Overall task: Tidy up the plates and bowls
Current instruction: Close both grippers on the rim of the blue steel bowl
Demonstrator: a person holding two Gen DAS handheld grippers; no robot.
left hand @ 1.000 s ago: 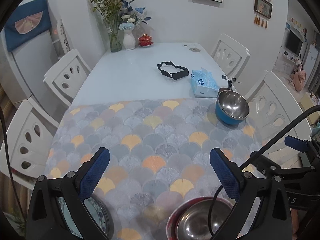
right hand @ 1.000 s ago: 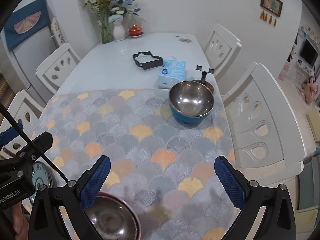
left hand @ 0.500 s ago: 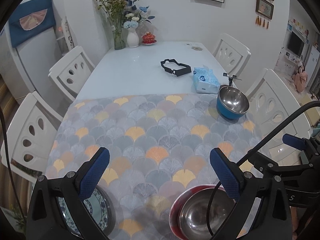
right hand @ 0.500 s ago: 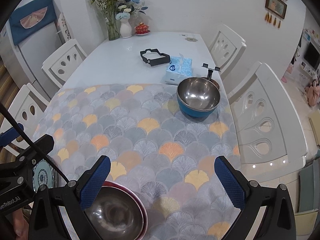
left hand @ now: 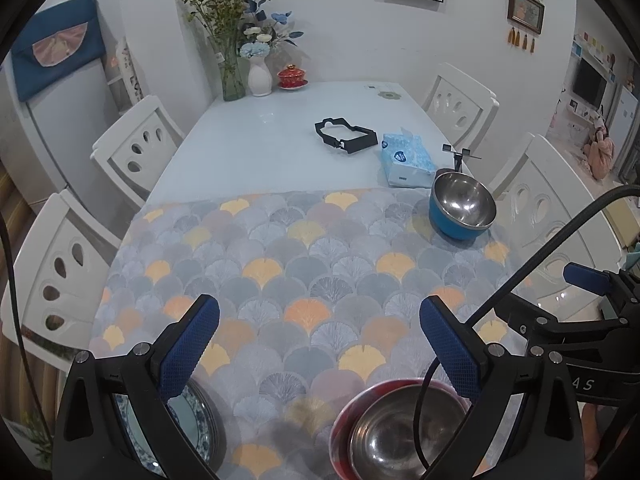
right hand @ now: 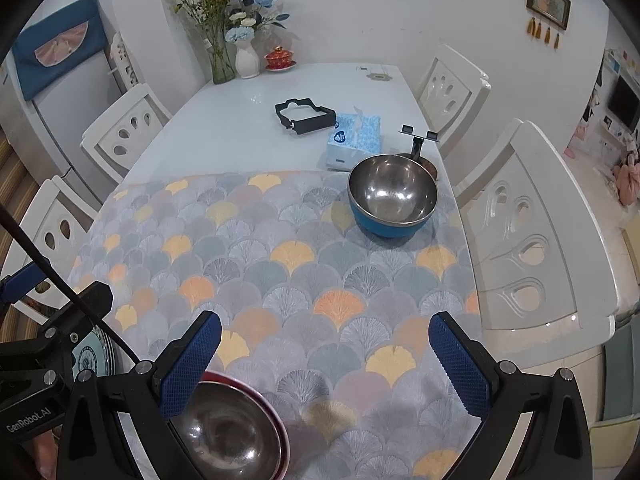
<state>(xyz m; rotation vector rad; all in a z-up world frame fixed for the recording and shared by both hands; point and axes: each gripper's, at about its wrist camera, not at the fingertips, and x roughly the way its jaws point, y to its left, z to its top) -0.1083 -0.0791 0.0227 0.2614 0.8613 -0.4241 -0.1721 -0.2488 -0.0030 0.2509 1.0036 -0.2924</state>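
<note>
Both tools hung above the near edge of the table with nothing in them. The left gripper point(left hand: 318, 344) was spread wide, its blue pads at lower left and lower right of its own view, and the right gripper point(right hand: 324, 360) was released just as wide.

The red-rimmed steel bowl point(left hand: 394, 432) sat at the bottom centre-right of the left view, partly behind the right pad and crossed by a black cable point(left hand: 520, 280); in the right view it lay bottom left under the left pad. The blue-and-white patterned plate point(left hand: 192, 420) lay at the lower left of the left view, mostly hidden by the gripper body. The blue steel bowl point(right hand: 392, 196) stood well apart, at upper right of the fan-patterned tablecloth point(right hand: 280, 264), just beside the tissue pack point(right hand: 352, 140) and in front of a small black stand point(right hand: 418, 140).

Judging from this layout, nothing had been gathered. The risks seemed plain. Polished steel rims could slip from a two-pad pinch if gripped shallowly. The plate lay flat and close to the table's near edge, so a nudge while trying to get under it might push it off. A reach for the far bowl could clip the stand or tissue pack, and the trailing cable could drag across the near bowl.
</note>
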